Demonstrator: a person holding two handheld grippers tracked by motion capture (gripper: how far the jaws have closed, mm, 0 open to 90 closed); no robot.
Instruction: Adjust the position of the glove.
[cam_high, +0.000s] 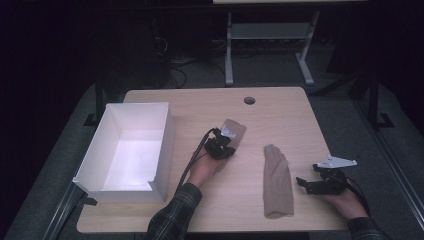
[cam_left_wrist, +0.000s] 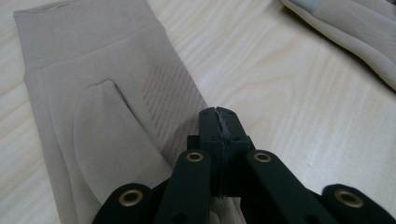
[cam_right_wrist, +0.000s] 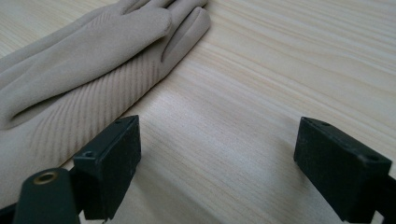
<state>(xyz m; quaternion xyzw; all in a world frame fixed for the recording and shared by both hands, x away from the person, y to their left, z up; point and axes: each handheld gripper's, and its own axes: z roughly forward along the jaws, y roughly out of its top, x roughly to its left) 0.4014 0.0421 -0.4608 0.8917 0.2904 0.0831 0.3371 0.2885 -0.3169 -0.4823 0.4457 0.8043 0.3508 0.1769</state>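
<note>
Two beige gloves lie flat on the wooden table (cam_high: 280, 117). One glove (cam_high: 236, 128) (cam_left_wrist: 93, 93) is near the middle, cuff pointing away. My left gripper (cam_high: 225, 145) (cam_left_wrist: 219, 116) sits at that glove's near end, its jaws pressed together on the fabric edge. The other glove (cam_high: 277, 185) (cam_right_wrist: 79, 56) (cam_left_wrist: 355, 32) lies at the right front, fingers pointing away. My right gripper (cam_high: 301, 183) (cam_right_wrist: 219, 158) rests just right of it, open, with bare wood between its jaws.
An open white box (cam_high: 165, 131) stands at the table's left side. A round cable hole (cam_high: 249, 100) sits near the far edge. Beyond the table are a dark floor, cables and the legs of another table (cam_high: 229, 55).
</note>
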